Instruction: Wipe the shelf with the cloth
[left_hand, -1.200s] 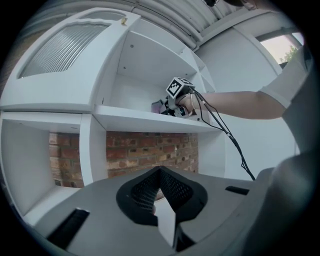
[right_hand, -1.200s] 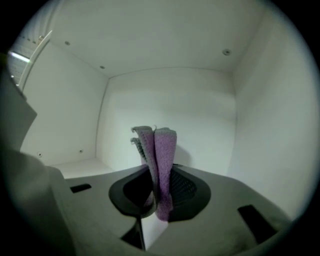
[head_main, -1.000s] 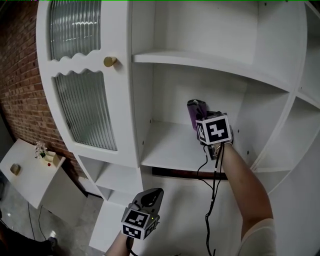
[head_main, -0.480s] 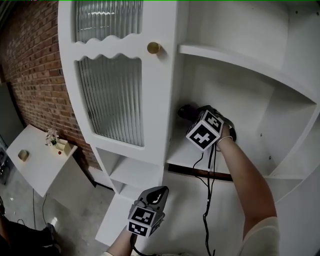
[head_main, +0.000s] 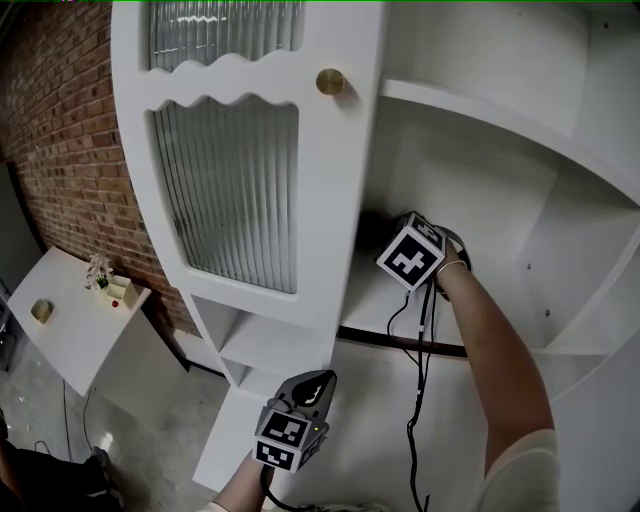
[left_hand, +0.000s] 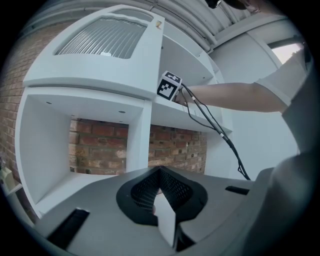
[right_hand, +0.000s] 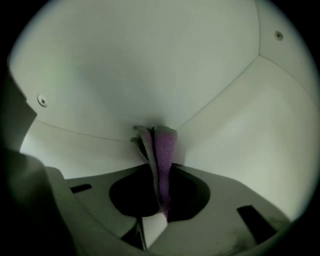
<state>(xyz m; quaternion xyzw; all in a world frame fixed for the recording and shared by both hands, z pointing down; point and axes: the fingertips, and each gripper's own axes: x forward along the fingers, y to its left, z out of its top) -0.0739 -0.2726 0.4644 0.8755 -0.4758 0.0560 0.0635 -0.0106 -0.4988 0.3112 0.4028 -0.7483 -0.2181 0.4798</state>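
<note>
My right gripper reaches into the white shelf compartment, its tip half hidden behind the cabinet door's edge. In the right gripper view it is shut on a purple cloth, which stands folded between the jaws. The cloth's end is against the inner corner where the white panels meet. The cloth itself does not show in the head view. My left gripper hangs low in front of the cabinet, shut with nothing in it. From there the right gripper's marker cube shows up at the shelf.
A white door with ribbed glass and a brass knob stands left of the compartment. A black cable hangs from the right gripper. Small lower compartments, a brick wall and a small white table lie to the left.
The right gripper has carried the cloth leftward and deeper into the shelf, toward its back left corner. The head view has swung left. The left gripper has hardly moved.
</note>
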